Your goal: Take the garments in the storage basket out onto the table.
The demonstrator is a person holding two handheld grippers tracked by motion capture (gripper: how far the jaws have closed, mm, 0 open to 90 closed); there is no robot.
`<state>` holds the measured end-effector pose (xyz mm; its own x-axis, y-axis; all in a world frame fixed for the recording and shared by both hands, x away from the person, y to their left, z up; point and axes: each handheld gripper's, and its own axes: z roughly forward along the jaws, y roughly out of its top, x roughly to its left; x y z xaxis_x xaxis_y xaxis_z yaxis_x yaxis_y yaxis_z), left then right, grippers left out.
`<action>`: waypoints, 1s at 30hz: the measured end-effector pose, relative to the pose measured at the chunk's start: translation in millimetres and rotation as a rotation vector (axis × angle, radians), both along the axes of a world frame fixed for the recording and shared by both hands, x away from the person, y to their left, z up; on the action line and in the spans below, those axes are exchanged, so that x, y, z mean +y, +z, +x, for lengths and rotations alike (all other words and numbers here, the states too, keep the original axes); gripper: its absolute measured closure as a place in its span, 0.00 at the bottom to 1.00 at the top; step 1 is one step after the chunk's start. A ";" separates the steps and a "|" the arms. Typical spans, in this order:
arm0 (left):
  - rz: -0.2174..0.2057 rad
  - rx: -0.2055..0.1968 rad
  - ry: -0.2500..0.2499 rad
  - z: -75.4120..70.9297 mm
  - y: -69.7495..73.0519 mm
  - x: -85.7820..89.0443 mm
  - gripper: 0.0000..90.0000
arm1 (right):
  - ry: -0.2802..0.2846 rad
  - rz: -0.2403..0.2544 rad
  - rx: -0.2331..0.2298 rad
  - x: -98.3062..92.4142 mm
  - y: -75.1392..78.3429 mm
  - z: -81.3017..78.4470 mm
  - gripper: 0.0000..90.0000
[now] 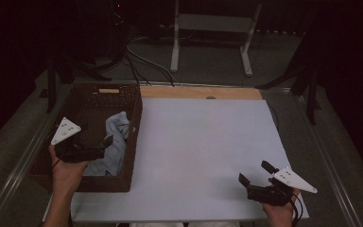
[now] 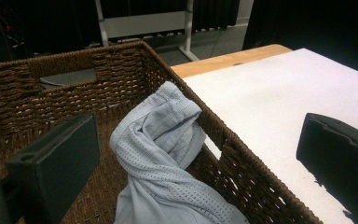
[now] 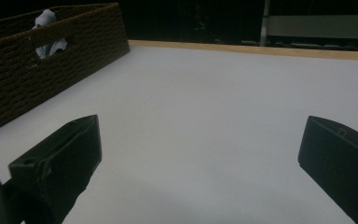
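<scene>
The left claw (image 1: pixel 105 144) hangs over the basket (image 1: pixel 134 142), jaws wide open w/ nothing between them. It's up there b/c the cloth (image 1: pixel 115 142) lies just under and ahead of it, inside the basket by the right wall. In the left gripper view the cloth (image 2: pixel 163 154) sits between the two jaws, a bit lower down, and one end leans up on the basket wall (image 2: pixel 242 158). The jaws are wide so they can go round a fat fold, I think. One jaw is over the basket floor, the other hangs out past the wall, over the table (image 2: pixel 279 93). That wall could get in the way if the claw drops straight down.

The right claw (image 1: pixel 255 177) rests low by the near right corner of the table (image 1: pixel 194 142), also wide open and empty. In front of it is bare white top (image 3: pixel 205 107); the basket (image 3: pixel 37 65) is far off to its left. It waits there, prob. to help w/ the cloth once it's out.
</scene>
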<state>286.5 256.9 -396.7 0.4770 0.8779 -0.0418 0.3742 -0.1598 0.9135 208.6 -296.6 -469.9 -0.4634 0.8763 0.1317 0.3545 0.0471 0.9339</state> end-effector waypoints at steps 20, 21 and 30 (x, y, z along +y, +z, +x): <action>0.016 0.046 0.011 15.8 -7.5 0.3 0.01 | 0.000 0.000 -0.002 -0.2 0.0 0.0 0.00; 0.015 0.051 0.010 16.6 -7.8 0.6 0.01 | -0.001 0.000 -0.002 -0.2 0.0 0.0 0.00; 0.024 0.062 0.008 23.8 -8.5 2.2 0.01 | -0.001 0.001 -0.003 -0.5 0.0 0.0 0.00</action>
<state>310.2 259.1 -405.2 0.4669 0.8829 -0.0498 0.4311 -0.1780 0.8846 208.6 -297.0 -469.8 -0.4630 0.8766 0.1311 0.3515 0.0458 0.9351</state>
